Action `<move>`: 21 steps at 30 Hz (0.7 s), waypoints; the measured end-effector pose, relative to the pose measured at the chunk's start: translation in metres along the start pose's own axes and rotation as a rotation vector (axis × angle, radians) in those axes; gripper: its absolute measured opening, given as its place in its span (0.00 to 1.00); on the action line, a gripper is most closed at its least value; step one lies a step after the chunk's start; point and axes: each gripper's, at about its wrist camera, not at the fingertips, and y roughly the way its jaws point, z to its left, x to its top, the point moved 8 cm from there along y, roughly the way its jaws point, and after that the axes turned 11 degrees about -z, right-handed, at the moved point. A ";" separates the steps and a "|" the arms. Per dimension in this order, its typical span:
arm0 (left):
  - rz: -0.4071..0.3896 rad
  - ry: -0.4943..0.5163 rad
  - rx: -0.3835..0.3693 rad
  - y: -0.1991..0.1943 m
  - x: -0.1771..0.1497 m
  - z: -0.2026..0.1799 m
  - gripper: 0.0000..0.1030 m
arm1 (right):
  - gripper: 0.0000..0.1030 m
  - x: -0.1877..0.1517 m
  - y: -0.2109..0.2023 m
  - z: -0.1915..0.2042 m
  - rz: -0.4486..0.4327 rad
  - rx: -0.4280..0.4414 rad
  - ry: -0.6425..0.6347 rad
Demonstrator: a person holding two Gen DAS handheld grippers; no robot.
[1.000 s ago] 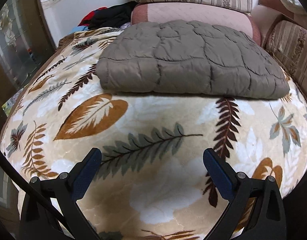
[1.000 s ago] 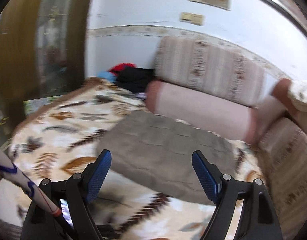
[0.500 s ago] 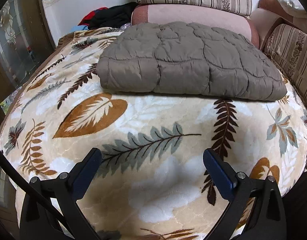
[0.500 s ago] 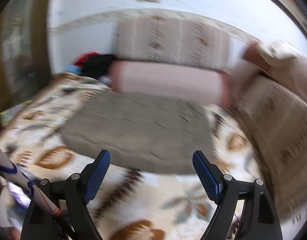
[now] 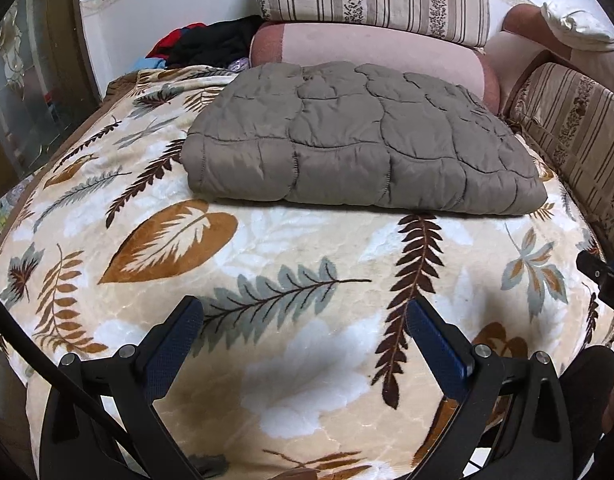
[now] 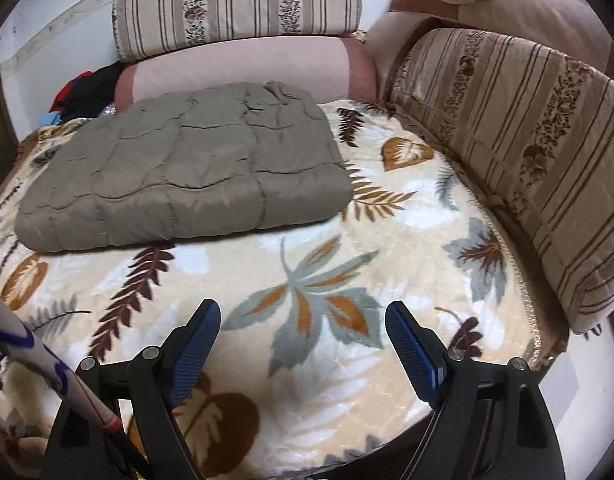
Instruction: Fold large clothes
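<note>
Since the quilted grey-brown garment (image 5: 359, 140) already lies folded into a flat bundle at the far side of the leaf-print bed (image 5: 291, 248), I hold my left hand-held gripper (image 5: 303, 332) and right hand-held gripper (image 6: 303, 332) spread and empty (nothing between the pads), near the bed's front edge.

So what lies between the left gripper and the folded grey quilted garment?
Only bare leaf-print blanket. In the left wrist view, nothing sits between the open left gripper and the folded grey quilted garment.

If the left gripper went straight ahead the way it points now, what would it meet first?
Probably the leaf-print blanket on the bed: the open left gripper looks down over it. The folded grey-brown quilted garment lies farther on; depth is unclear.
</note>
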 end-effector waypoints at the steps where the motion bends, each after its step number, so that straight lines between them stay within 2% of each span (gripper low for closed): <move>1: 0.004 0.002 -0.006 0.001 0.000 -0.002 0.98 | 0.85 -0.001 0.000 0.000 -0.001 0.000 0.004; 10: 0.006 0.018 -0.047 -0.012 -0.001 -0.014 0.98 | 0.85 -0.007 -0.001 -0.003 0.001 0.002 0.046; 17: -0.052 0.015 -0.061 -0.028 0.016 -0.017 0.98 | 0.85 -0.009 -0.001 0.007 -0.006 0.024 0.036; 21: -0.002 -0.009 -0.069 -0.019 0.009 -0.016 0.98 | 0.85 -0.009 0.002 0.007 0.004 0.019 0.030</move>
